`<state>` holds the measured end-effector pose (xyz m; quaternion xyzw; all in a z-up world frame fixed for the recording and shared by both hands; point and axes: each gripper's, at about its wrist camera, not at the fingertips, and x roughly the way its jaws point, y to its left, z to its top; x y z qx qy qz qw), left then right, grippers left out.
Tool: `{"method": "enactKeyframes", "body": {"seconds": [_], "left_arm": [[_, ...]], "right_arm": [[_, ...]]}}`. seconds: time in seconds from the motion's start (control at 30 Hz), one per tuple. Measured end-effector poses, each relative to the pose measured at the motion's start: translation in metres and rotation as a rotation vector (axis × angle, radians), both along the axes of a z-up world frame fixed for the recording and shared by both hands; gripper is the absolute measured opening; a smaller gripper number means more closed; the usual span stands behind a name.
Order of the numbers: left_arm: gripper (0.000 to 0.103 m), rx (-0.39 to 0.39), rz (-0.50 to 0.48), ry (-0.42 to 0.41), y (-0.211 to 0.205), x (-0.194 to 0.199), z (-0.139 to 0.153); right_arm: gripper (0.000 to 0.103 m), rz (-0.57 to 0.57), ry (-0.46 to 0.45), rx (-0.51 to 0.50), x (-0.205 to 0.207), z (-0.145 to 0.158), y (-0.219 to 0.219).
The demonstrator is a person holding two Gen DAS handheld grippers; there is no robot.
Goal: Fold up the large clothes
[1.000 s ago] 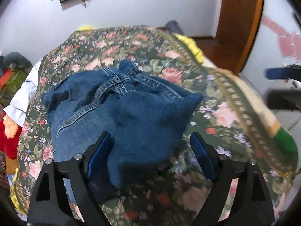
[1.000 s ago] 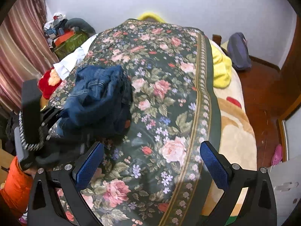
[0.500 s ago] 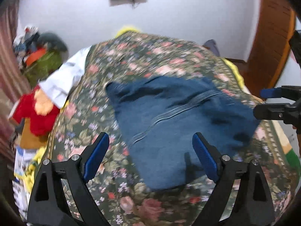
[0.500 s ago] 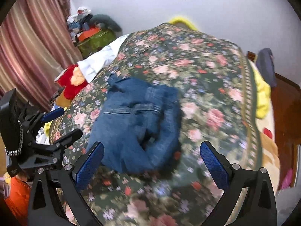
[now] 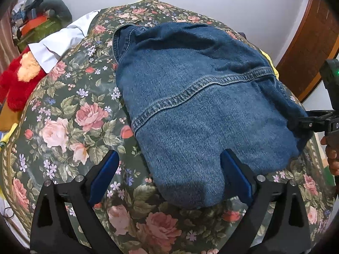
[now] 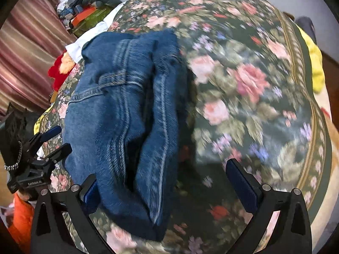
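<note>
Hovering my left hand-held gripper (image 5: 168, 176) wide open and empty, I see the jeans (image 5: 203, 105) at twelve o'clock, a compact folded bundle on the floral bed (image 5: 70, 116). My right hand-held gripper (image 6: 167, 187) is open too, gripping nothing, the denim's near end between its fingers. Folding looks mostly done; perhaps tidying remains.

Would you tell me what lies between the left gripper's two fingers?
In the left wrist view, the near edge of the folded jeans and floral bedspread lie between them.
</note>
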<state>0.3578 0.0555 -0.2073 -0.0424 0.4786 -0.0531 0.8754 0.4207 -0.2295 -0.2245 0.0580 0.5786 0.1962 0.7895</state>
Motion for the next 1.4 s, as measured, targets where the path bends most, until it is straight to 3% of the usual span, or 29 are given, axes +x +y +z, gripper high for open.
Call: {"method": "enactKeyframes", "body": {"seconds": [0.13,0.3,0.43,0.57,0.8,0.93,1.13,1.27,1.4], "left_arm": [[0.098,0.069,-0.033,-0.012,0.004,-0.009,0.014],[0.098,0.179,-0.040,-0.067,0.022,-0.007,0.038],[0.098,0.194,0.023,-0.104,0.043,0.023,0.055],[0.098,0.165,0.049,-0.086,0.052,0.072,0.056],[0.098,0.154,0.060,-0.007,0.050,0.160,0.026],[0.099,0.090,0.065,0.070,0.052,0.196,0.000],[0.103,0.105,0.066,0.066,0.046,0.203,-0.016],[0.103,0.070,0.112,0.061,0.057,0.189,0.001],[0.103,0.148,0.108,-0.015,0.061,0.163,0.033]], "right_arm": [[0.103,-0.011,-0.004,-0.013,-0.007,0.013,-0.011],[0.103,0.030,-0.078,-0.085,-0.008,0.048,-0.003],[0.103,0.038,-0.159,-0.085,0.007,0.077,0.009],[0.103,0.038,-0.175,-0.051,0.036,0.089,0.027],[0.103,0.085,-0.073,-0.095,0.093,0.050,0.061],[0.103,0.095,-0.035,-0.097,0.112,0.022,0.053],[0.103,0.066,0.005,0.002,0.118,-0.009,0.028],[0.103,0.015,0.050,0.054,0.114,-0.012,0.021],[0.103,0.016,0.025,0.001,0.104,0.007,0.024]]}}
